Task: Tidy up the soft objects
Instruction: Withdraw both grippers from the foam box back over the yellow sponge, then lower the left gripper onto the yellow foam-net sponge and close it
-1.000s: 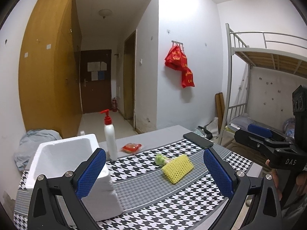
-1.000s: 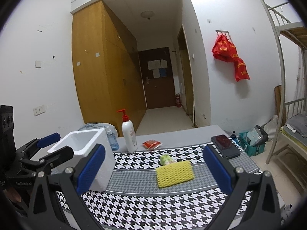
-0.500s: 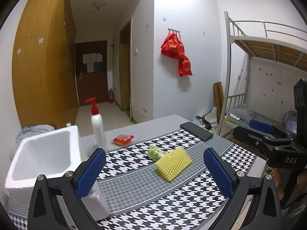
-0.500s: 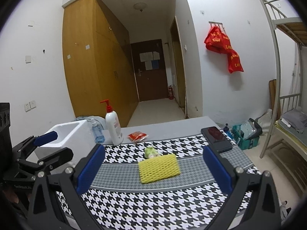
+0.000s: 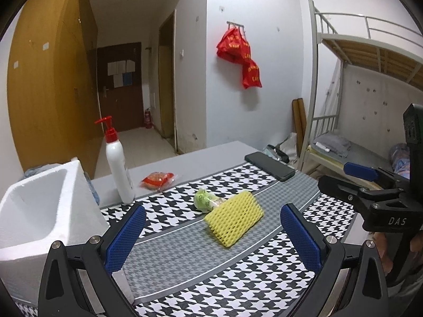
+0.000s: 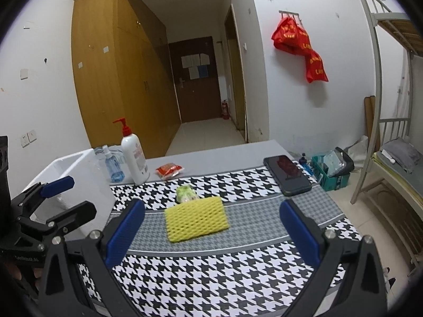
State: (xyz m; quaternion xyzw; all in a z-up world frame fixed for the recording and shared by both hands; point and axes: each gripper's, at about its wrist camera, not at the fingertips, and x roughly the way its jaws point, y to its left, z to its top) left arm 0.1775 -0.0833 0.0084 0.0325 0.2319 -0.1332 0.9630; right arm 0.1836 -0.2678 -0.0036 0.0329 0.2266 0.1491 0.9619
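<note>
Both the left gripper (image 5: pixel 211 233) and the right gripper (image 6: pixel 211 231) hung spread wide and empty above the houndstooth cloth (image 6: pixel 238 277). The yellow foam net (image 6: pixel 197 218) lay at 12 o'clock between the right pads, touching a green packet (image 6: pixel 186 194) behind it. The white foam box (image 5: pixel 39 211) stood at 9 o'clock.

On your table: foam net (image 6: pixel 197 218) centre of the cloth (image 6: pixel 211 277), wrapped roll (image 6: pixel 186 194) touching behind it, box (image 5: pixel 39 219) left, pump bottle (image 6: pixel 133 155) and packet (image 6: pixel 169 171) behind, phone (image 6: pixel 287 175) right.
</note>
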